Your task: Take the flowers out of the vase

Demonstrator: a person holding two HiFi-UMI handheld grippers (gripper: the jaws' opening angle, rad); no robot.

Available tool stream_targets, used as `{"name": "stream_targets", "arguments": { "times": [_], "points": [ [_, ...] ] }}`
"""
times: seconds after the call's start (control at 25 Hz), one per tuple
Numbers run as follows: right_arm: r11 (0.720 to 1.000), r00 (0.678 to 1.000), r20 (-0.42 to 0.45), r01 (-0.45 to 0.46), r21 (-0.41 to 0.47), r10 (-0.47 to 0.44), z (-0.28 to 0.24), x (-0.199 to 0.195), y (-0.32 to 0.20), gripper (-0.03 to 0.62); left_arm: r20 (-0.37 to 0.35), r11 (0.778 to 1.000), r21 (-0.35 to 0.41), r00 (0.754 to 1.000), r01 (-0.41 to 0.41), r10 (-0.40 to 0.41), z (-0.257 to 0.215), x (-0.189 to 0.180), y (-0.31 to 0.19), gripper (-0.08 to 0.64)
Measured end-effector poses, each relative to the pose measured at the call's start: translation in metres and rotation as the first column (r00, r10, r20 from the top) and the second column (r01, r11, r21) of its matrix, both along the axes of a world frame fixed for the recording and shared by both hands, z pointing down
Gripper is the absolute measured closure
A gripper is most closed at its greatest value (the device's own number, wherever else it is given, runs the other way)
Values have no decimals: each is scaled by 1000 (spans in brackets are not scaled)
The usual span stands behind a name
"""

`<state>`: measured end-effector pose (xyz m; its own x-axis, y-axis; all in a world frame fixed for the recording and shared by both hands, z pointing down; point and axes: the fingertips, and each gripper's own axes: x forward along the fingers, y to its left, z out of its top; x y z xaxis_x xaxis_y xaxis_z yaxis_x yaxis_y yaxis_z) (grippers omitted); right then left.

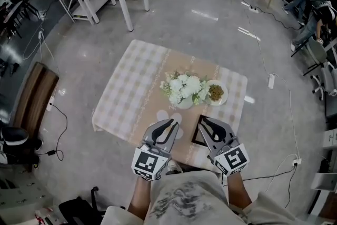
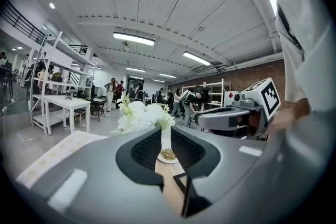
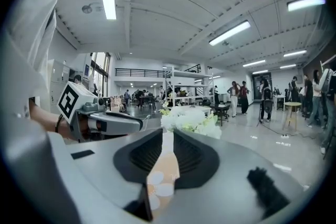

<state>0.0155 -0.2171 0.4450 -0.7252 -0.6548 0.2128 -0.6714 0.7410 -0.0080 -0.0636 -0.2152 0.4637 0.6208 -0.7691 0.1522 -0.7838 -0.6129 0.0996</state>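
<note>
We held both grippers low over the near edge of the table (image 1: 126, 87); the left gripper (image 1: 171, 123) had its jaws only a slit apart with nothing between them, and the right gripper (image 1: 204, 120) stood the same (empty too). The white flowers (image 1: 184, 86) sat upright in their vase (image 1: 185, 104) at the middle of the cloth, just beside a small plate (image 1: 223, 96); both lay ahead of the jaw tips, untouched.

A checked cloth (image 1: 131, 87) of soft matt fabric hangs in folds at its edges. Around the cloth, the floor (image 1: 210, 34) is polished and glossy, mirroring lights. At the cloth's near edge, the left tool (image 1: 171, 123) and right tool (image 1: 204, 121) are smooth matt grey plastic with ribbed black pads (image 2: 147, 150).
</note>
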Motion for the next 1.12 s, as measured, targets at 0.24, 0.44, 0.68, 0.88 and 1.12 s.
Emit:
{"name": "stream_targets", "arguments": {
  "times": [0.24,0.44,0.68,0.88,1.12],
  "points": [
    [1000,1000,-5,0,-15,0,6,4,-11,523,-7,1000,-18,1000,10,-11,19,2,-16,422],
    [1000,1000,-7,-7,-20,6,5,10,-16,523,0,999,-28,1000,22,-22,34,4,-27,365],
    [999,1000,-12,-25,-22,24,6,20,-21,523,-27,998,-54,999,35,-36,48,12,-44,278],
    [999,999,-17,-39,-21,39,5,28,-25,523,-5,998,-46,999,50,-50,59,15,-62,203],
    [998,998,-19,-57,-31,56,8,37,-28,523,-2,999,-29,1000,21,-21,69,21,-82,97]
  ]
}}
